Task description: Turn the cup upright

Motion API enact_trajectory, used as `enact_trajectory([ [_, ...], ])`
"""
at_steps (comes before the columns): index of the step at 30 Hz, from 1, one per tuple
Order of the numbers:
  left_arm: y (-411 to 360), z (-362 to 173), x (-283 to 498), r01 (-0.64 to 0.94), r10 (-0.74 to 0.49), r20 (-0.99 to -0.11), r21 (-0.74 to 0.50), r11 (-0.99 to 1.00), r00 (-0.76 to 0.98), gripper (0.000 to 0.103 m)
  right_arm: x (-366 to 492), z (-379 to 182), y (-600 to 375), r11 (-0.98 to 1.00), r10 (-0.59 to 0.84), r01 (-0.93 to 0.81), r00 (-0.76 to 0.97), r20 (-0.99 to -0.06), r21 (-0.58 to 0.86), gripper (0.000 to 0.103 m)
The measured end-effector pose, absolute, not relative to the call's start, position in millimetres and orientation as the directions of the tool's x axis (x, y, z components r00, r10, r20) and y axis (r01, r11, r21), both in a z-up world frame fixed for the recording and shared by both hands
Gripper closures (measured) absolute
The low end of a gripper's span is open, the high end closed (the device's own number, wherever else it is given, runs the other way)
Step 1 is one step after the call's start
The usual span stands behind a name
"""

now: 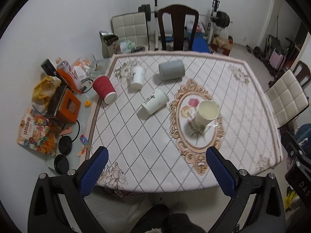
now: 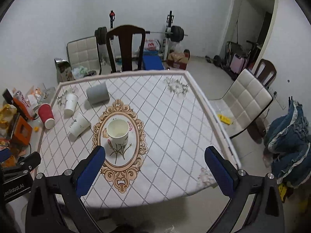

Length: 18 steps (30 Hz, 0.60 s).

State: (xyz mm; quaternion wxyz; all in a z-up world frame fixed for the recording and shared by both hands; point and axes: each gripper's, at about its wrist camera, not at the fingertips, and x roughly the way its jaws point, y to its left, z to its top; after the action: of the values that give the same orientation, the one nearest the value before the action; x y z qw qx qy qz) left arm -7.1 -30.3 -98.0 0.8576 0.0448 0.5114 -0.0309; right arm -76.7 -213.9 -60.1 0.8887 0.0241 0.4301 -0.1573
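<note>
A cream paper cup (image 1: 206, 113) (image 2: 118, 132) stands upright on the oval flower medallion of the table. A white cup (image 1: 154, 103) (image 2: 80, 125) lies on its side left of it. Another white cup (image 1: 137, 77) (image 2: 70, 104), a grey cup (image 1: 171, 70) (image 2: 97, 93) and a red ribbed cup (image 1: 104, 91) (image 2: 46, 115) lie on their sides farther back and left. My left gripper (image 1: 158, 153) is open and empty above the near table edge. My right gripper (image 2: 155, 152) is open and empty, near the upright cup.
The table (image 1: 243, 116) (image 2: 175, 126) has a diamond-patterned cloth. Snack bags and an orange box (image 1: 67, 106) clutter the glass strip on its left. A dark wooden chair (image 1: 177, 29) (image 2: 126, 48) stands at the far side, a white padded chair (image 2: 246, 101) at the right.
</note>
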Motion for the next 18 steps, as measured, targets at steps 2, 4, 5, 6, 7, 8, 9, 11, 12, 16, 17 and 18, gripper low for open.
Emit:
enact_trajectory([
  [2,-35,-82,-20,0.090,-0.006,-0.867,0.045,0.995,0.499,0.001,-89,-46,-217,0.953,-0.251,0.291,0.594,-0.765,-0.086,0.000],
  [4,-37,-70,-30,0.081,-0.007,-0.860,0.040,0.996,0.510,0.001,-100,-34,-219,0.956,-0.241,0.280,0.601,-0.762,-0.081,0.000],
  [5,-39,-66,-35,0.078,-0.010,-0.856,0.035,0.996,0.517,0.001,-105,-29,-221,0.959,-0.235,0.274,0.605,-0.761,-0.078,0.000],
  [6,-40,-63,-38,0.078,-0.012,-0.853,0.034,0.996,0.522,0.001,-110,-24,-222,0.960,-0.231,0.269,0.610,-0.758,-0.076,0.000],
  [7,-41,-59,-42,0.079,-0.011,-0.848,0.037,0.996,0.530,0.001,-115,-20,-222,0.960,-0.232,0.268,0.614,-0.755,-0.077,0.000],
  [8,-43,-55,-47,0.080,-0.007,-0.843,0.043,0.996,0.538,0.001,-121,-15,-223,0.961,-0.232,0.265,0.619,-0.750,-0.079,0.000],
  [9,-44,-53,-50,0.079,-0.003,-0.840,0.047,0.996,0.543,0.001,-125,-11,-224,0.962,-0.231,0.263,0.624,-0.746,-0.078,0.000],
  [11,-45,-50,-55,0.074,-0.001,-0.835,0.048,0.996,0.551,0.001,-134,-4,-225,0.962,-0.231,0.261,0.635,-0.738,-0.076,0.000],
  [12,-45,-48,-58,0.068,0.003,-0.834,0.048,0.997,0.552,0.001,-136,-3,-225,0.963,-0.230,0.260,0.637,-0.736,-0.076,0.000],
  [16,-48,-44,-67,0.058,0.011,-0.827,0.053,0.997,0.563,0.001,-148,5,-227,0.964,-0.226,0.254,0.649,-0.726,-0.073,0.000],
  [17,-48,-43,-69,0.055,0.018,-0.824,0.059,0.997,0.566,0.001,-150,6,-228,0.964,-0.227,0.255,0.651,-0.724,-0.074,0.000],
  [18,-48,-42,-70,0.053,0.022,-0.822,0.063,0.997,0.569,0.001,-152,8,-229,0.964,-0.227,0.255,0.654,-0.721,-0.073,0.000],
])
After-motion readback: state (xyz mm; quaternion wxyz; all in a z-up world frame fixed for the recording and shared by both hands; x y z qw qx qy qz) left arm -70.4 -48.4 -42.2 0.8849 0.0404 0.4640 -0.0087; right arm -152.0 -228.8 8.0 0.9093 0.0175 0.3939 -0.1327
